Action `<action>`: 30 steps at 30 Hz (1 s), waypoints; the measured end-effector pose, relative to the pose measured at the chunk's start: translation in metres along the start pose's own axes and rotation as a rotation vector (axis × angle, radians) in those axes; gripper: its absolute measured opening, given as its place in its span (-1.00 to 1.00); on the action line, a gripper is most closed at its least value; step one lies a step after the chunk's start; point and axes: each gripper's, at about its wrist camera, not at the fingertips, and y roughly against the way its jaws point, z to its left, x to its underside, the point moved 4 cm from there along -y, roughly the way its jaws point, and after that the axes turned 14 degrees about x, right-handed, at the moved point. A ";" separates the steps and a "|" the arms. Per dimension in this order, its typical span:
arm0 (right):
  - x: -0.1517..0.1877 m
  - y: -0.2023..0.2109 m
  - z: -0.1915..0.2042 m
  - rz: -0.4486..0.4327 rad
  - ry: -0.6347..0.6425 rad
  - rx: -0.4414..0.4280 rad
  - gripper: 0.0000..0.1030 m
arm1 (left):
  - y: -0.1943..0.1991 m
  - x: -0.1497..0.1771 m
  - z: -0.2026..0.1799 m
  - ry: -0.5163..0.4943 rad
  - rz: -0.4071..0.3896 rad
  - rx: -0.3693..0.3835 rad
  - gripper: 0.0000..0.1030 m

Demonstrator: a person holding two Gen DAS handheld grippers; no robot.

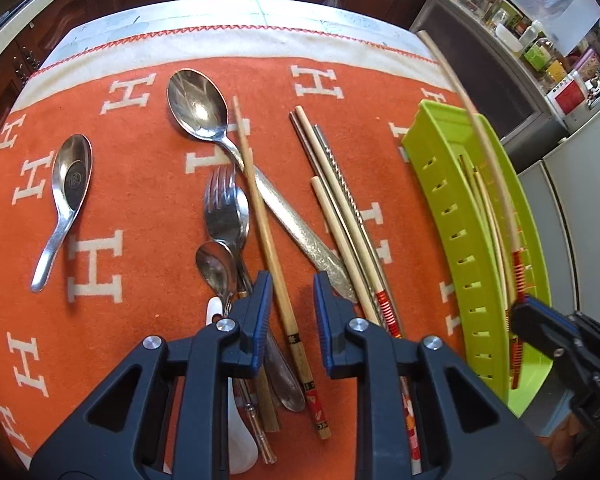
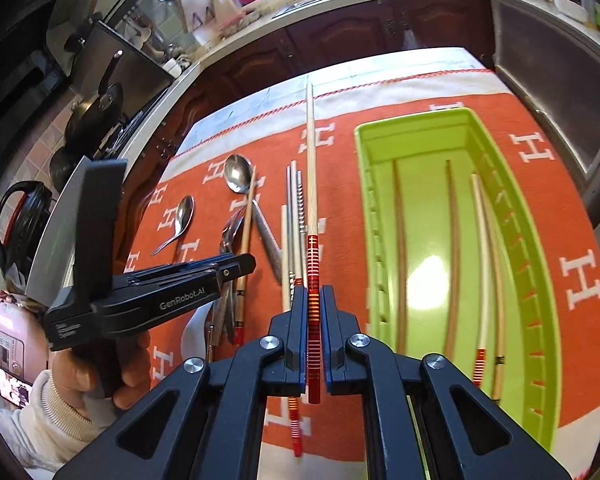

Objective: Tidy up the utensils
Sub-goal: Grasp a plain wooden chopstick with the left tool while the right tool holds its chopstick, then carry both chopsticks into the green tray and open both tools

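My right gripper (image 2: 313, 300) is shut on a chopstick with a red-striped end (image 2: 311, 216) and holds it in the air, just left of the green tray (image 2: 366, 208). In the left wrist view the chopstick (image 1: 476, 128) hangs blurred over the tray (image 1: 440, 184), with the right gripper (image 1: 518, 316) at its lower end. Several chopsticks (image 2: 452, 256) lie in the tray. My left gripper (image 1: 289, 288) is open, low over a wooden chopstick (image 1: 260, 204) in the utensil pile. It also shows in the right wrist view (image 2: 244, 262).
On the orange cloth (image 1: 140, 128) lie a large spoon (image 1: 198, 104), a short soup spoon (image 1: 70, 184), a fork (image 1: 222, 204), a small spoon (image 1: 216, 268), a white ceramic spoon (image 1: 240, 432) and more chopsticks (image 1: 340, 200). Kitchen counters and cabinets surround the table.
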 end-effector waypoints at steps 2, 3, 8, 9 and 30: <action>0.000 0.001 -0.005 -0.007 -0.009 0.008 -0.91 | -0.005 -0.001 -0.002 -0.008 0.006 -0.023 -0.65; 0.001 0.002 -0.006 -0.009 -0.012 0.010 -0.91 | -0.008 0.000 -0.004 -0.009 0.009 -0.032 -0.65; 0.006 0.008 -0.018 -0.013 -0.028 0.020 -0.91 | -0.011 -0.001 -0.008 -0.039 -0.002 -0.097 -0.66; 0.007 0.009 -0.020 -0.013 -0.032 0.022 -0.91 | -0.013 -0.001 -0.010 -0.042 -0.005 -0.109 -0.70; 0.037 0.011 -0.072 0.029 -0.113 0.128 -0.91 | 0.057 -0.021 -0.099 -0.003 -0.041 0.165 -0.92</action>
